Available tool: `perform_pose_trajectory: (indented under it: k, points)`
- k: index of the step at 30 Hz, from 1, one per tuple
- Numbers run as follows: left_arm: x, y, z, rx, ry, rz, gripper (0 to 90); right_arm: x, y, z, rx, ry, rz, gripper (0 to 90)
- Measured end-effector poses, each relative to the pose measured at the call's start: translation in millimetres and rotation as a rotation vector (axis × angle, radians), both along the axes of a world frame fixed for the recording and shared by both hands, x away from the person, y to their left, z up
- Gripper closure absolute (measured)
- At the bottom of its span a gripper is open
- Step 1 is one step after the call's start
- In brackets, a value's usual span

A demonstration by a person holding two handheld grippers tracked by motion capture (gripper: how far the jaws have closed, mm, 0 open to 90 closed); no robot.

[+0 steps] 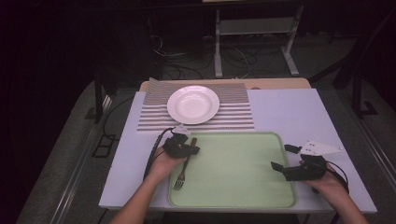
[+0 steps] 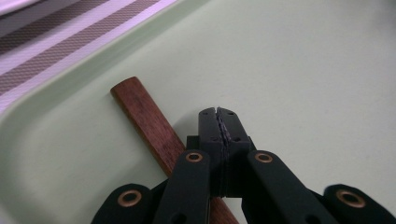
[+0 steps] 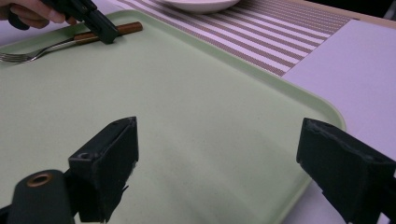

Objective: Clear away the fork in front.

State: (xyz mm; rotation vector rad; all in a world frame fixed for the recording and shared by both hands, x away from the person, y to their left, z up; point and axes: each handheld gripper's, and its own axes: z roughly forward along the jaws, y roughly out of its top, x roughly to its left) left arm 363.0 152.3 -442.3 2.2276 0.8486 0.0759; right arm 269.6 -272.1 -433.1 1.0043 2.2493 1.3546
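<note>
High view: a pale green tray (image 1: 243, 172) sits on the near half of a white table (image 1: 289, 112), with a striped placemat (image 1: 233, 112) beyond it carrying an empty white plate (image 1: 193, 104). A fork (image 1: 182, 172) with a wooden handle lies at the tray's left edge, tines toward the near side. The left gripper (image 1: 191, 150) is over the fork's handle end, held by the left hand (image 1: 163, 162). The right gripper (image 1: 282, 158) is at the tray's right edge, its 2 jaws spread wide.

Left gripper view: the 2 jaws are pressed together with nothing between them, tips at the tray surface. The wooden handle (image 2: 149, 123) lies just left of the closed tips and passes under the gripper body.

Right gripper view: the right gripper (image 3: 217, 154) has its jaws well apart over bare tray. At far left, the left gripper (image 3: 106, 35) meets the fork (image 3: 51, 46) on its handle.
</note>
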Motion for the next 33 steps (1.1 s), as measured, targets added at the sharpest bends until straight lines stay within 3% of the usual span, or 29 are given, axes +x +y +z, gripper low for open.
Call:
perform_pose_trajectory:
  k: [12,21,26,33]
  points:
    - [0.5,20.5,1.6,0.021,-0.009,0.035,87.3,-2.9,2.2,1.3,-0.012,-0.004,-0.001,13.0]
    - [1.6,30.9,2.9,0.013,-0.012,0.045,84.4,-3.4,2.5,1.1,-0.015,-0.003,-0.005,13.0]
    - [-2.0,27.0,6.3,-0.004,-0.031,0.029,76.1,-3.5,2.5,1.1,-0.017,-0.004,-0.004,13.1]
    - [-14.2,25.2,22.1,-0.077,-0.106,-0.004,57.1,-3.7,1.8,1.1,-0.015,-0.005,-0.006,13.1]
